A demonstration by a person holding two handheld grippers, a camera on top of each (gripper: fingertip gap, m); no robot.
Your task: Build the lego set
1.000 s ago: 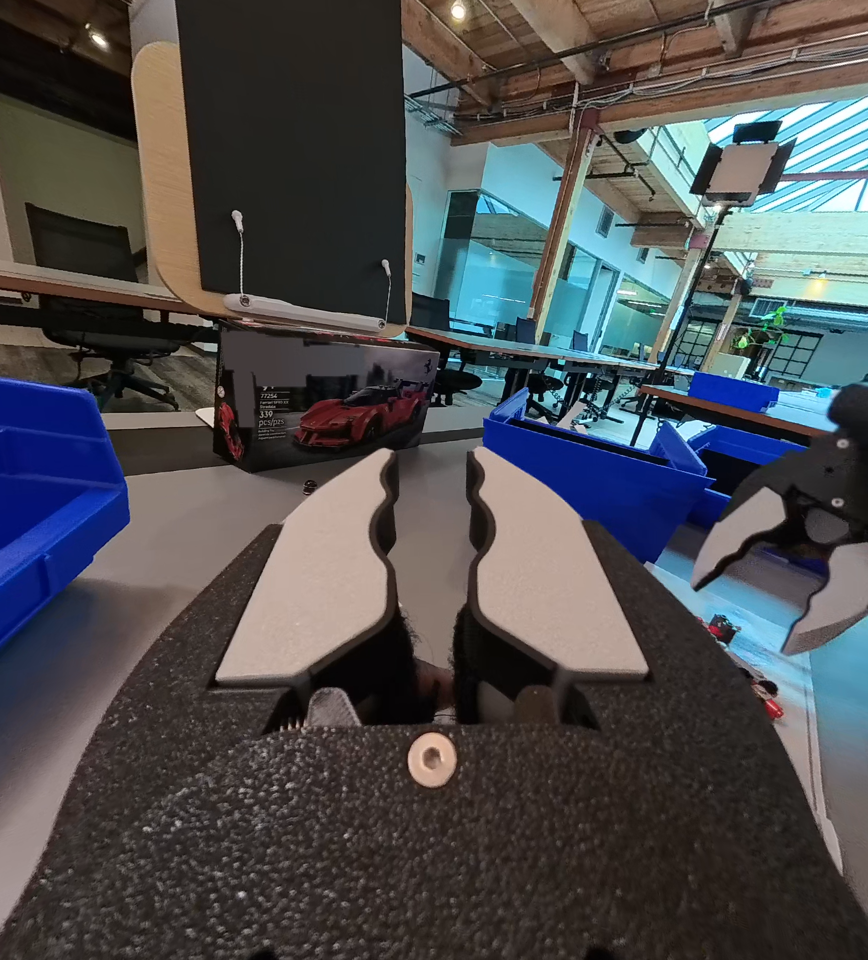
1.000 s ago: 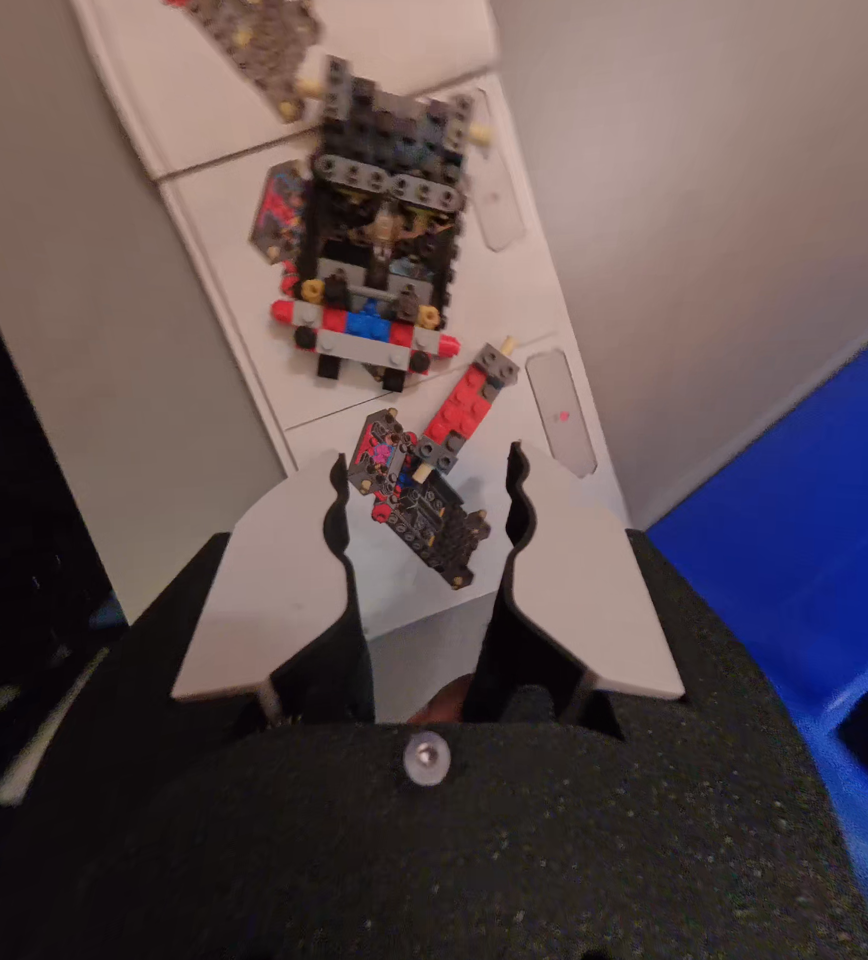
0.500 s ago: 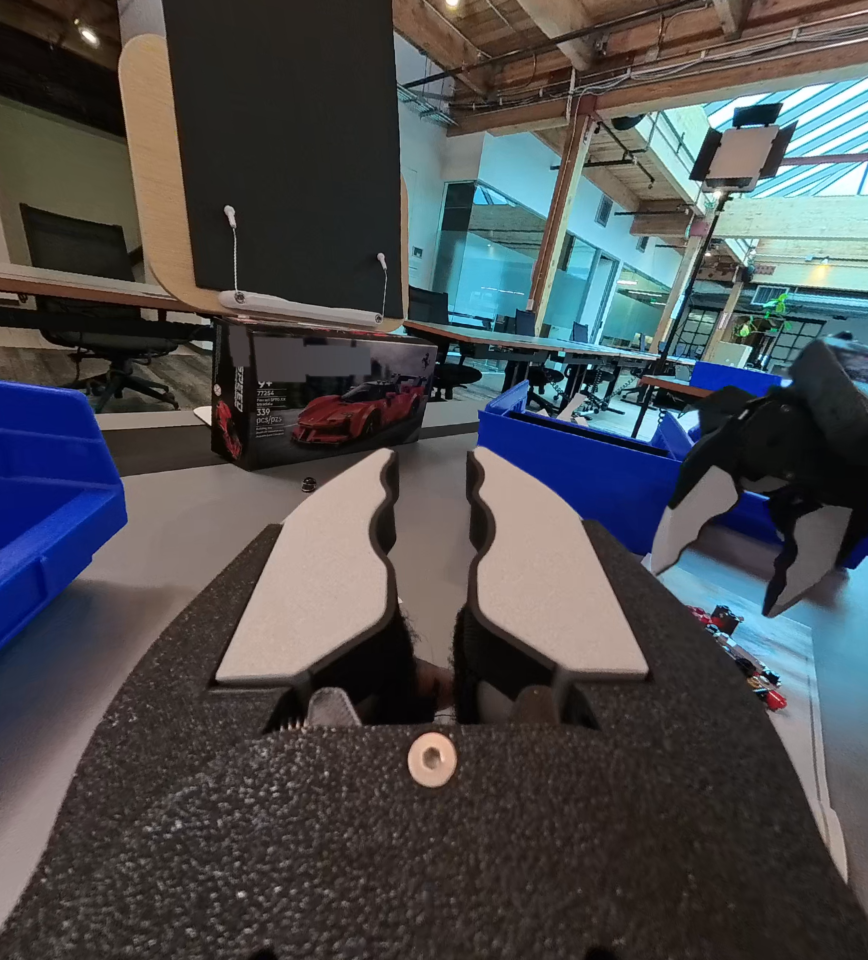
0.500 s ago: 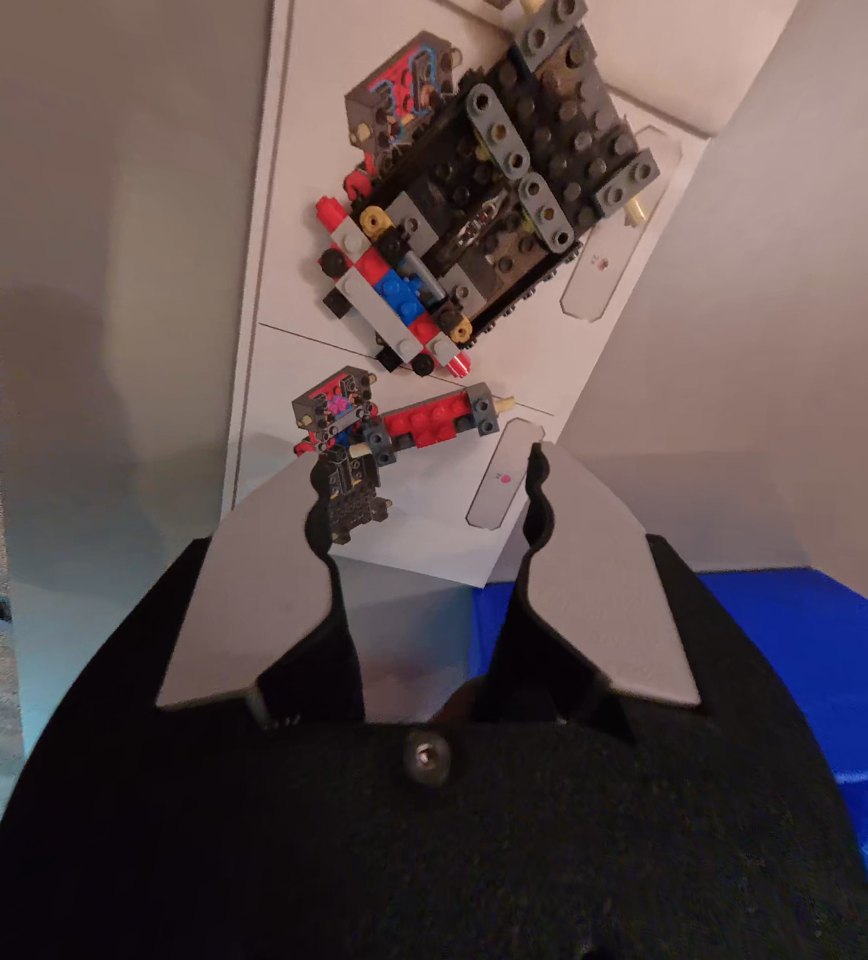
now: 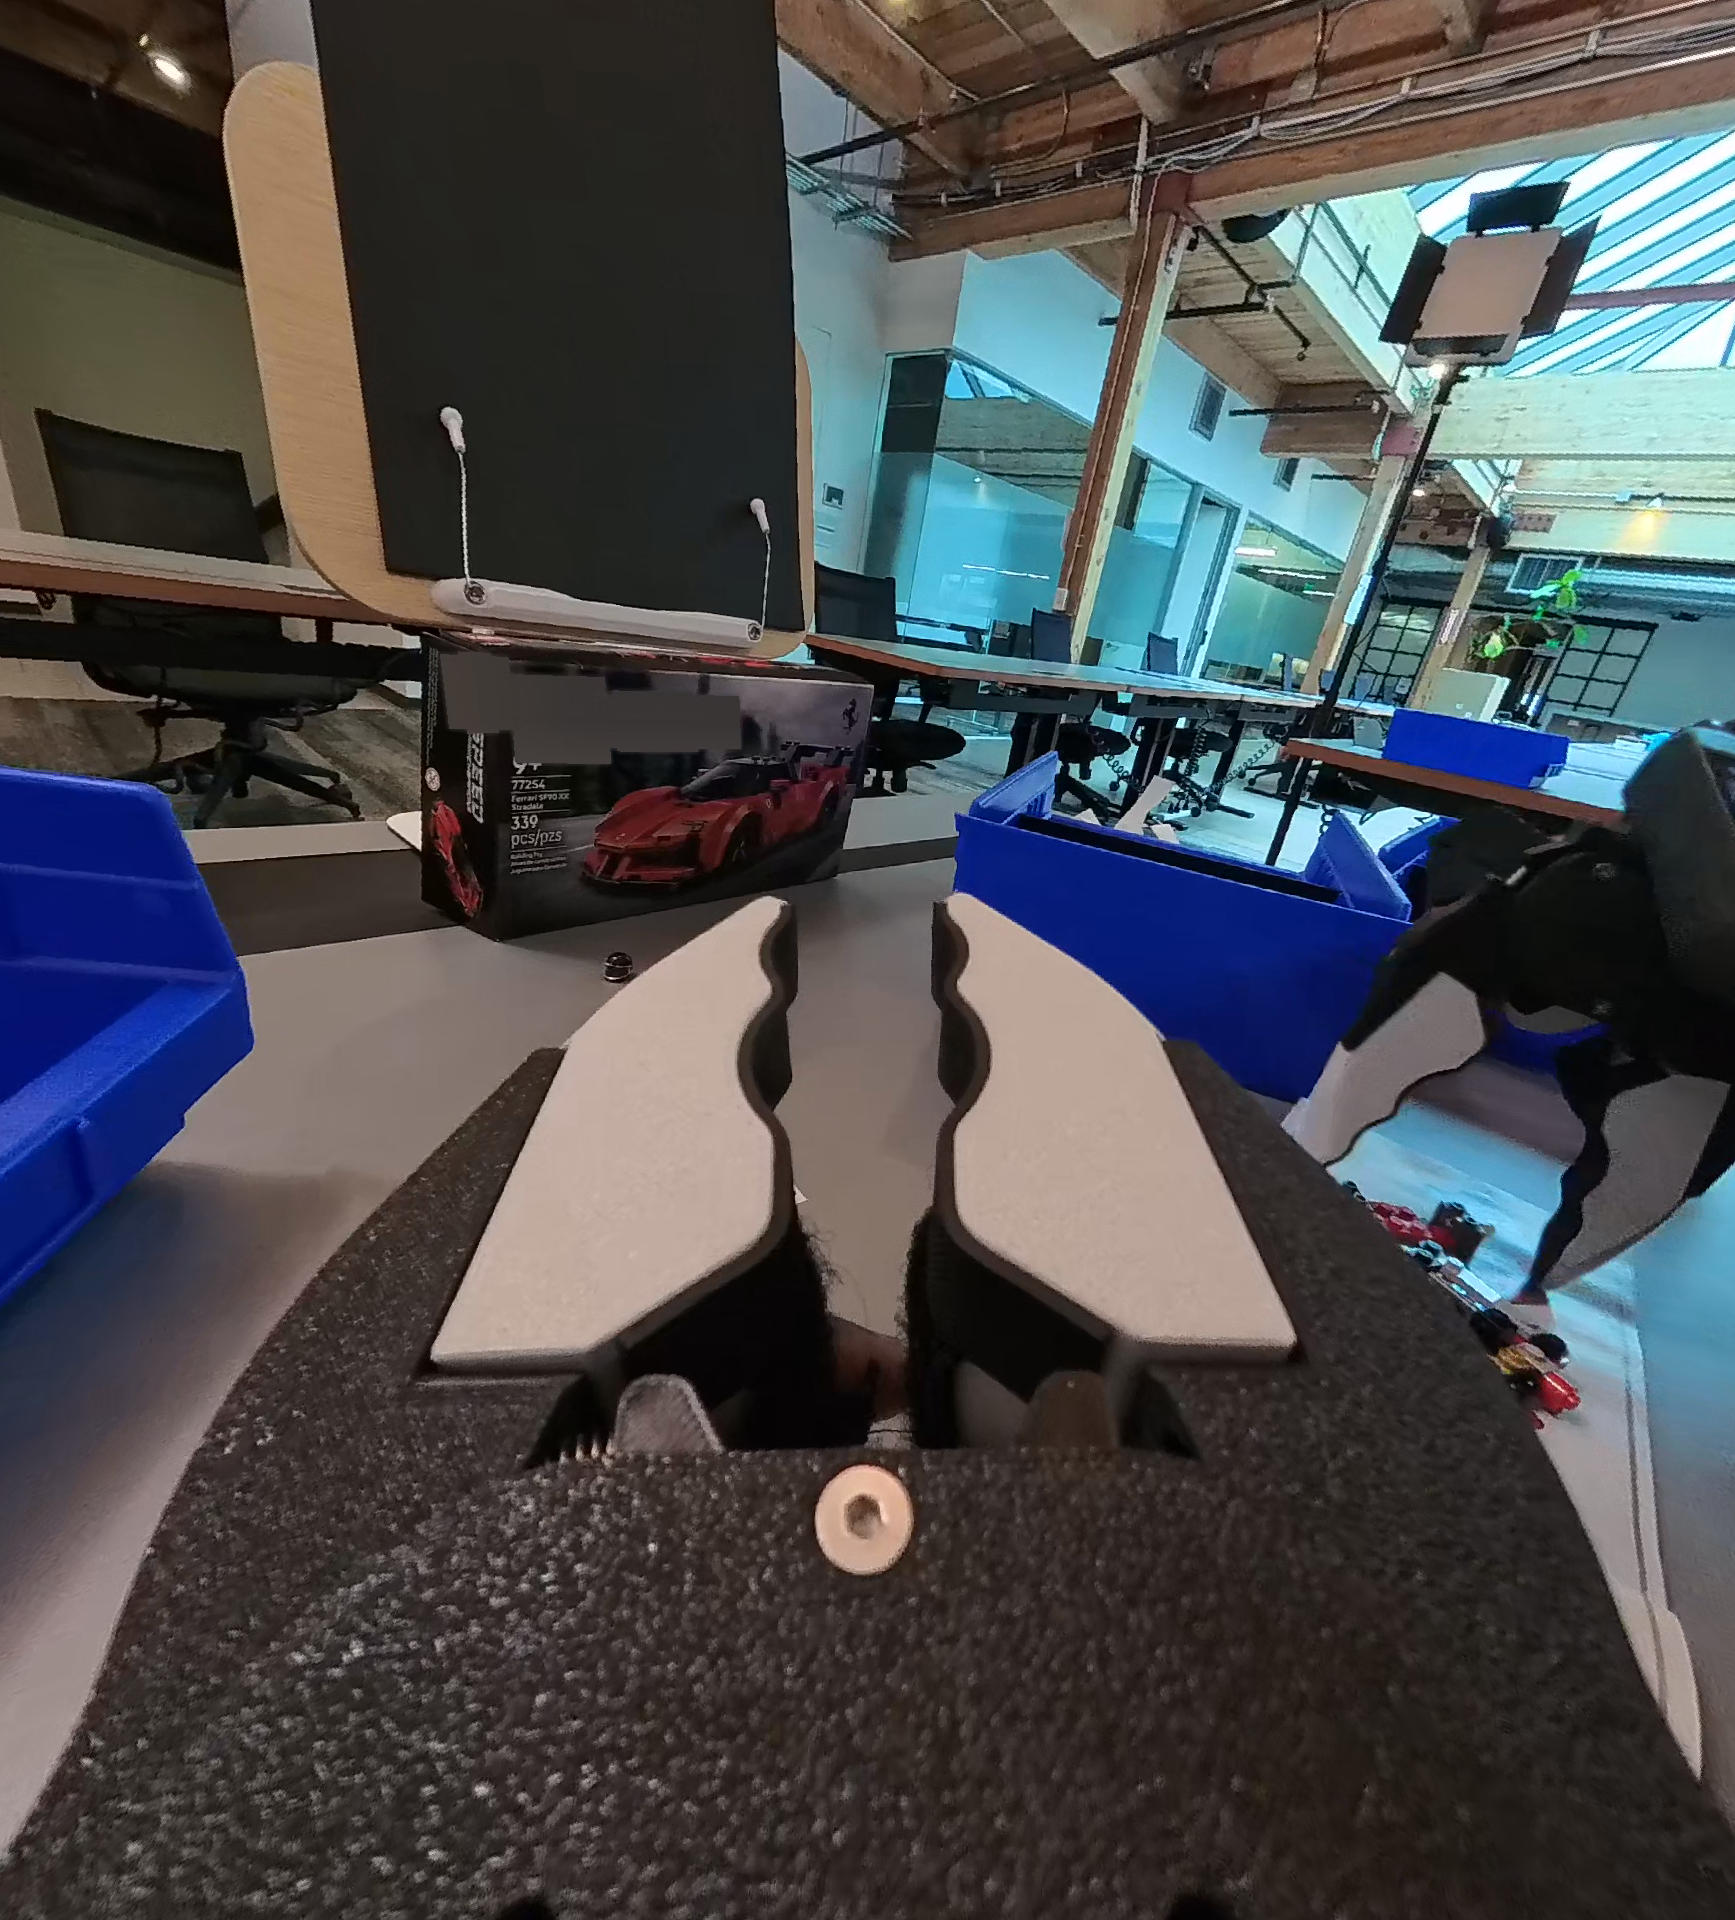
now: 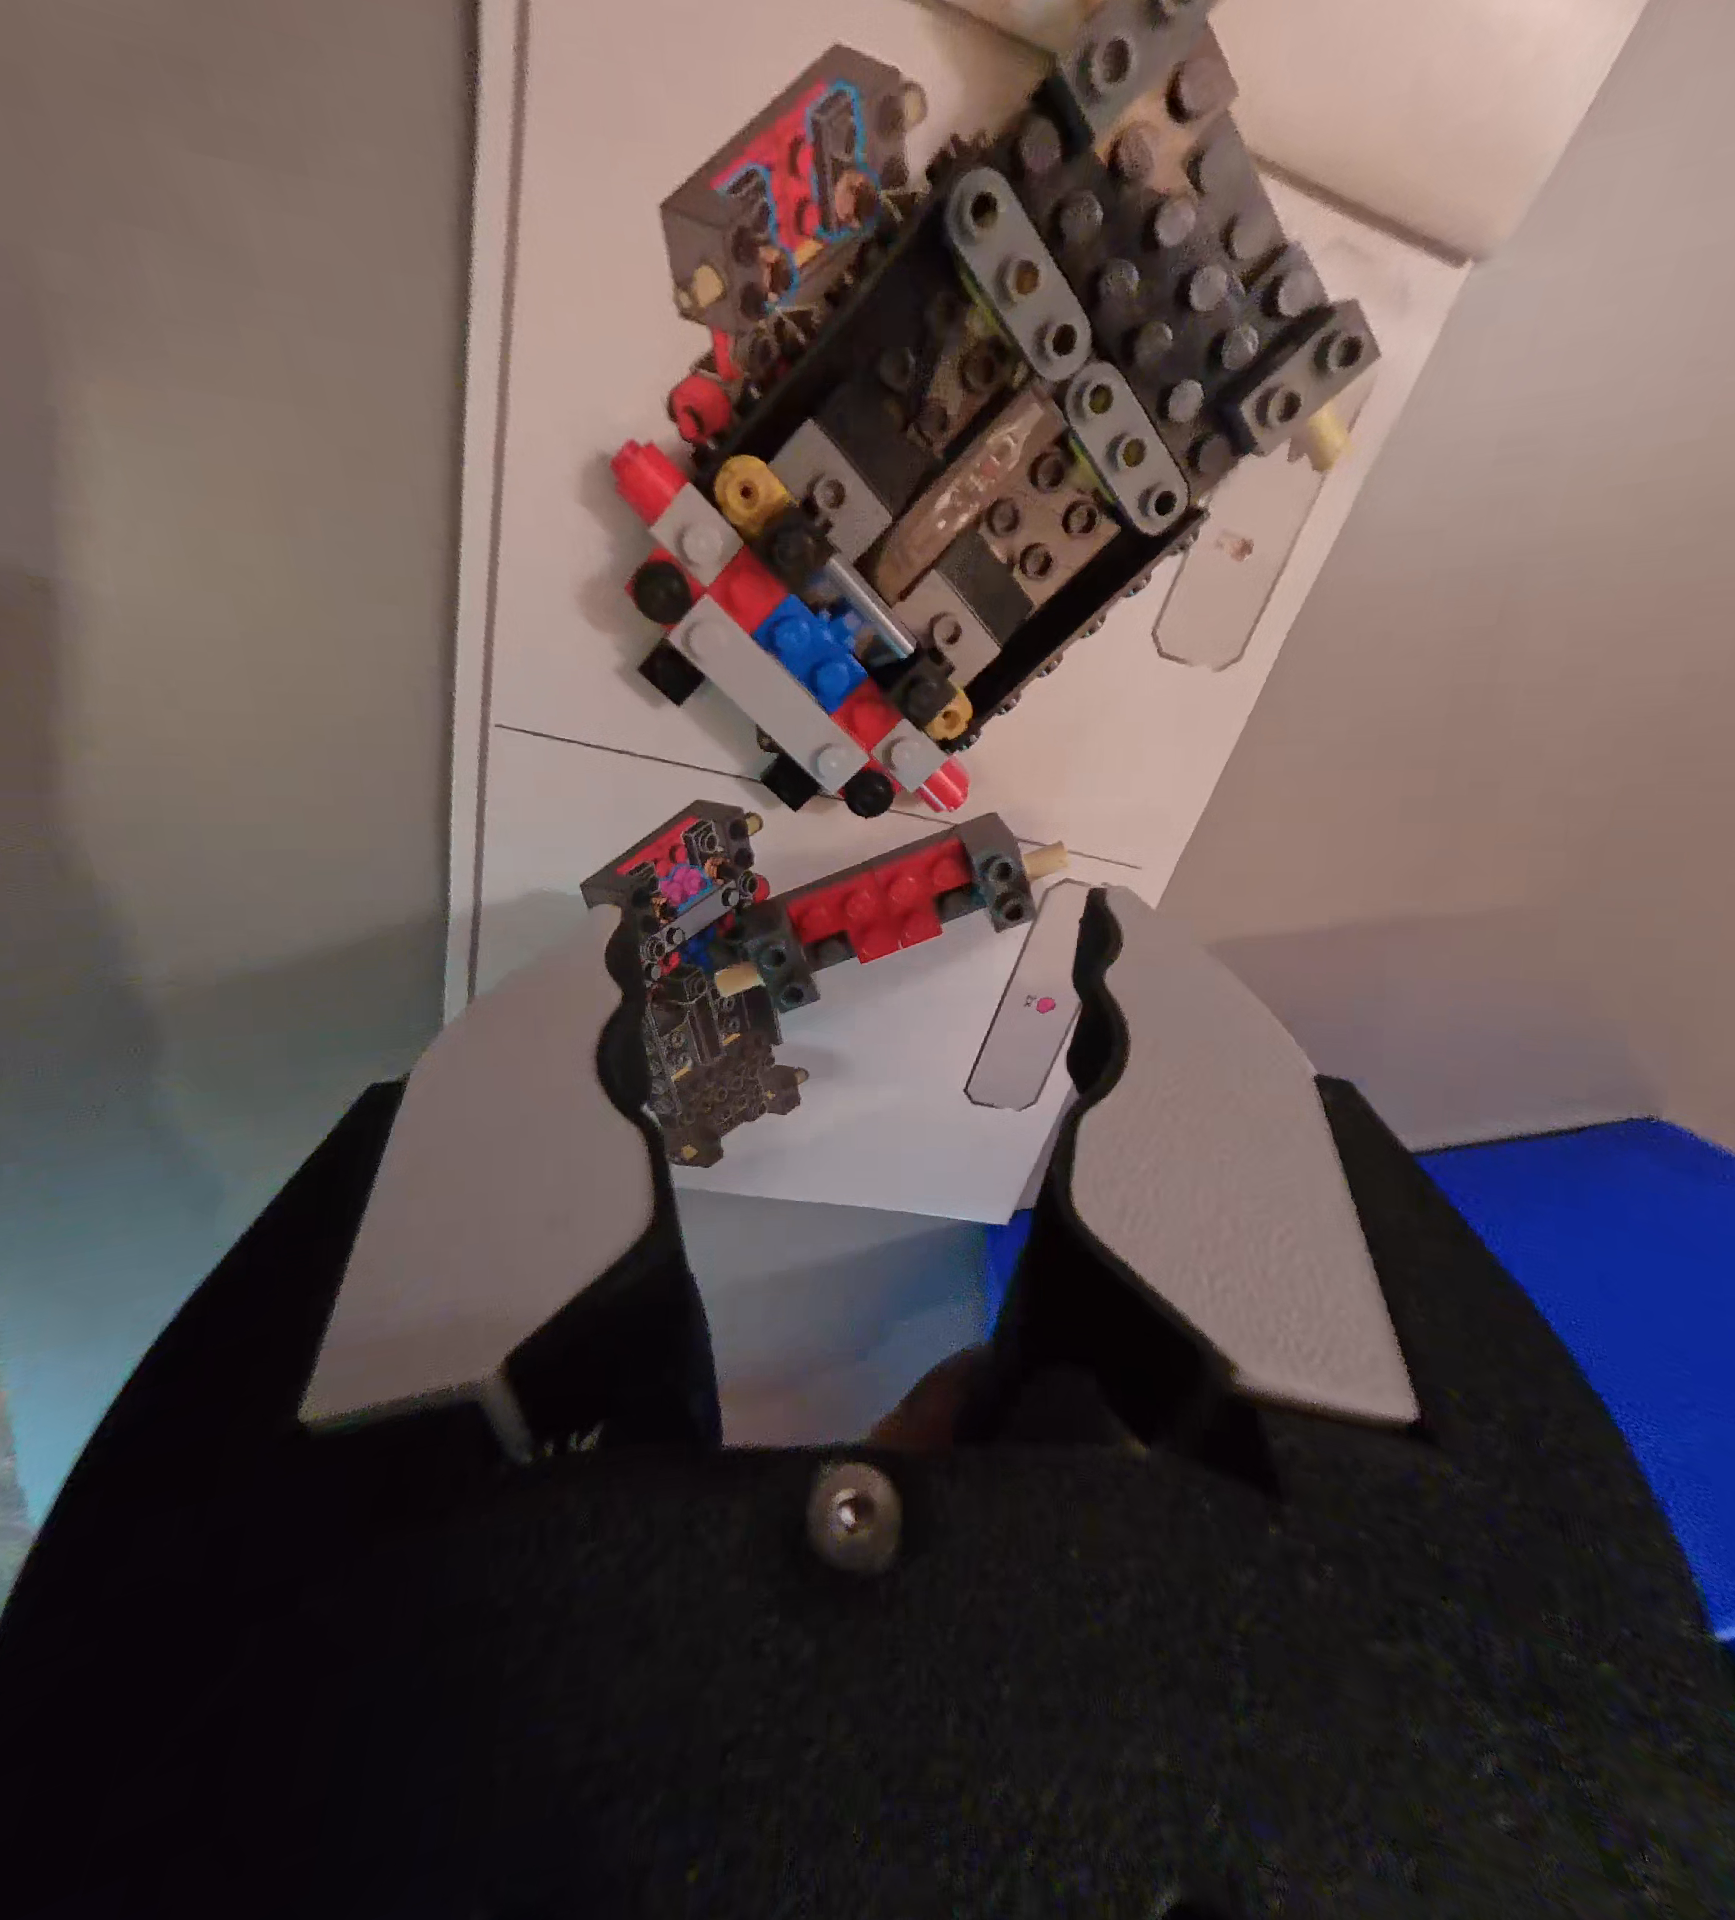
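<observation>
lego box, printed red car

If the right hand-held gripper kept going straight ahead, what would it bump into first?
Probably the small red-and-grey lego piece lying on the white instruction sheet, just past the open right hand-held gripper; depth is uncertain.
</observation>
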